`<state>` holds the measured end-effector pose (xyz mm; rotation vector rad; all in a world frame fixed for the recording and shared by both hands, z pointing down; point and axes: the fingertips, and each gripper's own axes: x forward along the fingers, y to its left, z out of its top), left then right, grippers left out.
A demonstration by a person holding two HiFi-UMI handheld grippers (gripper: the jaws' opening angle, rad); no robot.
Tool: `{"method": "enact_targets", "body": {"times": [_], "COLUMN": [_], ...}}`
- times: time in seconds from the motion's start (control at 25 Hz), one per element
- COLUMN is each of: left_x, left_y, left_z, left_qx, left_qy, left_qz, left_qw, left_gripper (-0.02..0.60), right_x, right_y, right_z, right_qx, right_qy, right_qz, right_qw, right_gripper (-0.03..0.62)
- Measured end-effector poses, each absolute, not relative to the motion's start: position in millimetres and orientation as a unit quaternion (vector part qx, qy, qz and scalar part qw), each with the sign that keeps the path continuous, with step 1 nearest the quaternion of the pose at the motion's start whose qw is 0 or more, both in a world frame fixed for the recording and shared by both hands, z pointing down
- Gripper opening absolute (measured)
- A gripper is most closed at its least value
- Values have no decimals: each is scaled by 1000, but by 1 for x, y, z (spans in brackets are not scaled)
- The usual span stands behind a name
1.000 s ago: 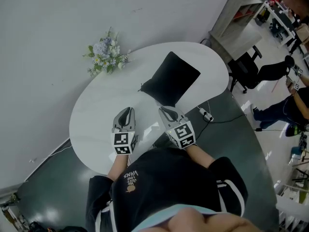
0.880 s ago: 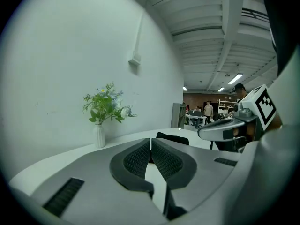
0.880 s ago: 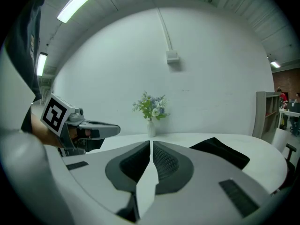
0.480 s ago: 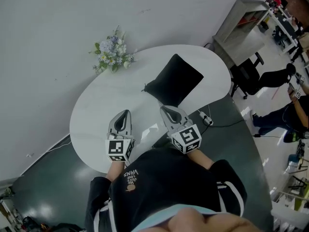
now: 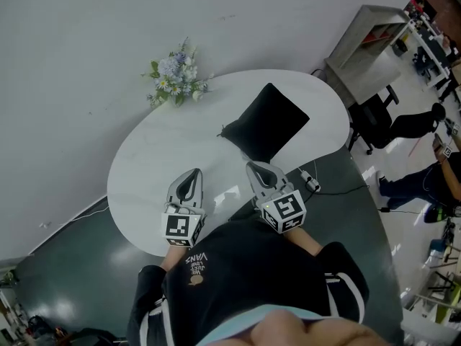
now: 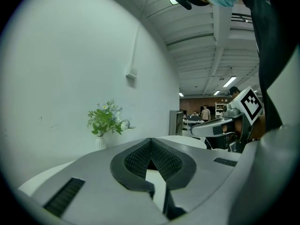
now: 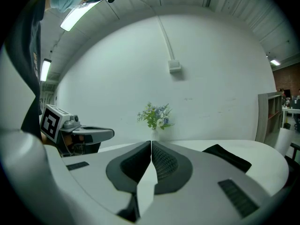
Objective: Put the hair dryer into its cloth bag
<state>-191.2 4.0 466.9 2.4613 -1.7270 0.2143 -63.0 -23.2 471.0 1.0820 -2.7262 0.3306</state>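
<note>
A black cloth bag [image 5: 265, 123] lies flat on the white round table [image 5: 158, 157], towards its far right side; it also shows as a dark slab [image 7: 227, 157] in the right gripper view. No hair dryer is in sight outside the bag. My left gripper [image 5: 196, 172] hovers over the table's near edge, jaws shut and empty [image 6: 151, 139]. My right gripper [image 5: 253, 167] hangs beside it, just short of the bag's near corner, also shut with nothing between its pads [image 7: 151, 143].
A small vase of flowers [image 5: 176, 76] stands at the table's far edge against the white wall. A power strip with a cable [image 5: 310, 182] lies on the dark floor right of the table. A grey cabinet [image 5: 367, 38] and office chair [image 5: 389, 121] stand further right.
Both grippers have risen slightly above the table near its front edge and their jaws have closed fully. The bag has not moved.
</note>
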Motion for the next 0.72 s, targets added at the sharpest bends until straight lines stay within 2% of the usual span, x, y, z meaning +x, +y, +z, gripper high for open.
{"method": "enact_targets", "body": {"times": [0.72], "left_x": [-182], "left_y": [9], "left_z": [467], "left_qx": [823], "left_qy": [-560], "left_qz": [72], "left_qw": [66], "left_gripper": [20], "right_x": [-62], "right_y": [-20], "right_z": [474], "right_qx": [362], "right_qy": [-920], "right_qz": [109], "right_qw": [102], "right_gripper": [43]}}
